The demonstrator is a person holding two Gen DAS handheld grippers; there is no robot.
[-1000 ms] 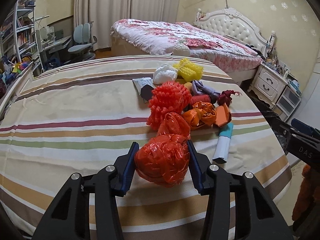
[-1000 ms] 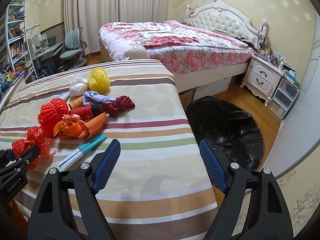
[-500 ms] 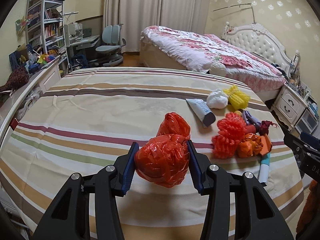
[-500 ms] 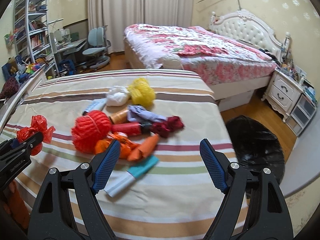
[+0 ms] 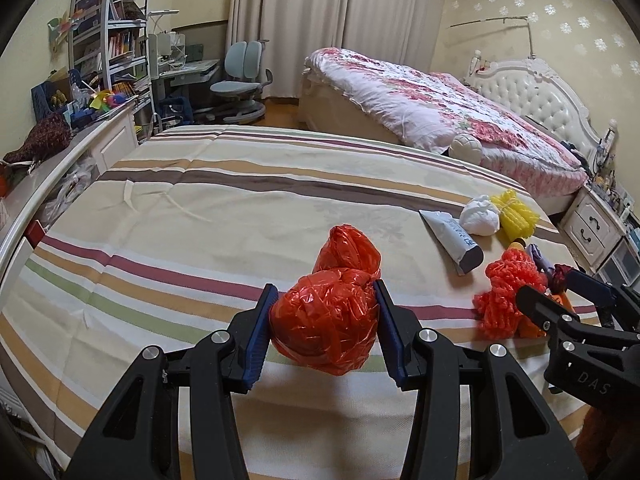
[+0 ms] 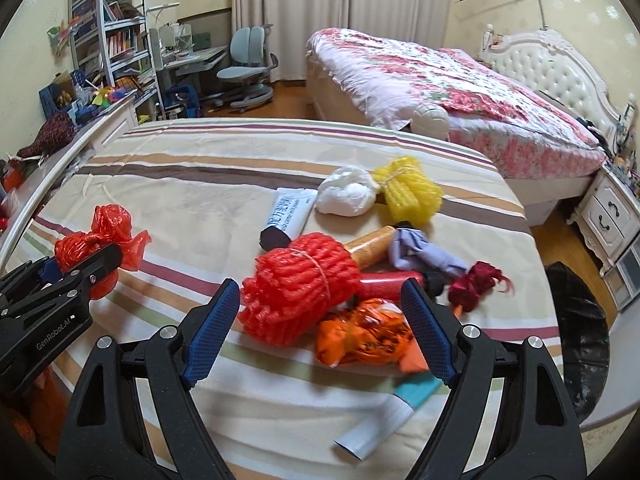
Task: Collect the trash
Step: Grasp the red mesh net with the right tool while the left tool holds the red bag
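My left gripper (image 5: 324,334) is shut on a crumpled red plastic bag (image 5: 326,322), held above the striped bedspread (image 5: 200,208); the same bag (image 6: 100,236) shows at the left of the right wrist view. My right gripper (image 6: 320,334) stands open above a pile of trash: a red foam net (image 6: 300,292), an orange wrapper (image 6: 364,338), a yellow foam net (image 6: 408,190), a white wad (image 6: 346,196), a grey tube (image 6: 286,218), a lilac cloth (image 6: 420,256) and a teal-and-white tube (image 6: 384,420). Nothing is between its pads.
A black-lined trash bin (image 6: 580,336) stands on the floor off the bed's right edge. Beyond lie a second bed with a floral quilt (image 5: 432,104), a white nightstand (image 6: 612,216), a desk chair (image 5: 240,84) and bookshelves (image 5: 112,40) at the left.
Both views have swung left. The right gripper moved from over the bed's right edge and the bin to above the trash pile. The left gripper carried the red bag leftward, away from the pile.
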